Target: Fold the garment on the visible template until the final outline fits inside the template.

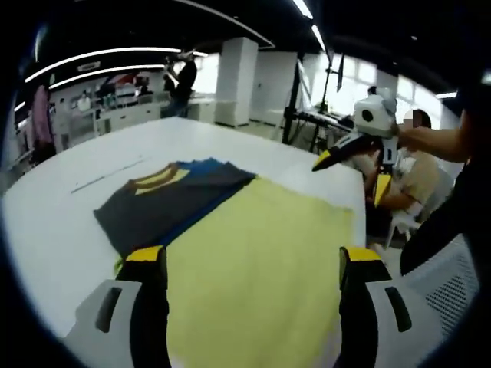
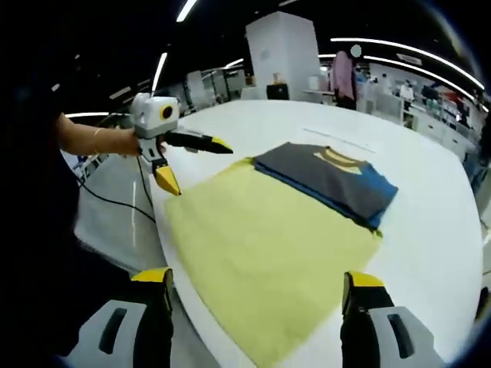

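the folded dark t-shirt [image 2: 326,182] lies at the far end of the yellow template [image 2: 265,249] on the white tabletop [image 2: 430,253]. my left gripper [image 1: 253,264] and right gripper [image 2: 257,287] hover with fingers spread, holding nothing — a careless brush could drag the t-shirt's edge past the template's outline.

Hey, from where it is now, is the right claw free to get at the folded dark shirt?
Probably yes. The right claw is open, holding nothing, and only the flat yellow cloth lies between it and the folded dark shirt. The left claw hangs off beside the table's edge, out of that path.
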`<state>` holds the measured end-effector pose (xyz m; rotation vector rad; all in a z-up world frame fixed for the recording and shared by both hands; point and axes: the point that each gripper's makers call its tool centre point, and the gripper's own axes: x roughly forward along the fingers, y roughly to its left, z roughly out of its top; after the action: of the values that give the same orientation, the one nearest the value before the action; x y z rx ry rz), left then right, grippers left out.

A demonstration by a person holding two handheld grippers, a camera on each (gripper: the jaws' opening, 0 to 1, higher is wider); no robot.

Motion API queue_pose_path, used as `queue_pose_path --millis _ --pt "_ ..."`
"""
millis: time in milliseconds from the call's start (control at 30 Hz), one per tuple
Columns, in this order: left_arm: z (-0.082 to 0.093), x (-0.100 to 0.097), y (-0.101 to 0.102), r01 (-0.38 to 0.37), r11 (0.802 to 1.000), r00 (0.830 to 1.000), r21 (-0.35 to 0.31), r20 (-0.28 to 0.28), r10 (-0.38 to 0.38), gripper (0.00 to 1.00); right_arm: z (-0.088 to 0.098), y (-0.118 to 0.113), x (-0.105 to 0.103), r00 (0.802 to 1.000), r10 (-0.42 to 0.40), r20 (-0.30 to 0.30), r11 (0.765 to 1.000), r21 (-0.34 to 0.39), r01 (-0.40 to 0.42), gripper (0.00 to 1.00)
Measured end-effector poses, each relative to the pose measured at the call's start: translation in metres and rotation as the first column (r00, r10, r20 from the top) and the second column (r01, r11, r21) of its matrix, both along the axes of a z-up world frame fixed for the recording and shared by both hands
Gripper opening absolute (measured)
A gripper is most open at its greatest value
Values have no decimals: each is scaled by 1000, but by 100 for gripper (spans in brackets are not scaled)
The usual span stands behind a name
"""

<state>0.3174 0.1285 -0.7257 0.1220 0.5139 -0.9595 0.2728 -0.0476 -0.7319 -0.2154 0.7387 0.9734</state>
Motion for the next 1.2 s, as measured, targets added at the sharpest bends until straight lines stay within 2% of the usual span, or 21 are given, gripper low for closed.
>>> queue_pose_path --millis 100,233,333,467,600,700,800,967,1033,1067,1200 --pt "-6 -9 8 3 1000 1000 23 -7 -3 85 -4 -1 -7 1000 17 -7 1000 -22 -17 86" --pt "-17 -23 21 23 996 1000 88 -12 -22 81 -10 -3 -13 999 26 -18 999 -41 -27 82" --pt "-23 -34 31 16 996 999 89 -50 -11 77 -18 -7 -19 998 53 -24 994 -92 -55 74" --pt "-30 -49 38 29 993 998 113 -66 -21 72 -27 -5 -26 997 75 -28 989 -128 -78 72" --pt "-39 -59 44 32 990 996 134 -84 -21 67 -36 -8 -33 994 102 -36 979 -173 -107 66" --pt "-48 -68 50 52 982 995 182 -96 -35 63 -41 -13 -36 993 111 -39 972 -205 -117 64" --pt "-52 -73 50 67 979 994 195 -99 -48 59 -45 -17 -38 992 124 -35 964 -233 -129 60" --pt "-61 -79 54 102 958 993 269 -78 -84 52 -51 -20 -38 993 111 -33 967 -228 -116 53" --pt "-61 -79 54 128 942 992 310 -40 -122 45 -54 -21 -39 993 111 -37 965 -233 -116 51" --pt "-62 -83 53 141 936 990 322 -44 -134 44 -55 -22 -40 993 114 -41 964 -236 -121 50" --pt "-67 -86 54 134 937 991 324 -59 -121 43 -63 -23 -45 989 136 -52 955 -259 -145 48"
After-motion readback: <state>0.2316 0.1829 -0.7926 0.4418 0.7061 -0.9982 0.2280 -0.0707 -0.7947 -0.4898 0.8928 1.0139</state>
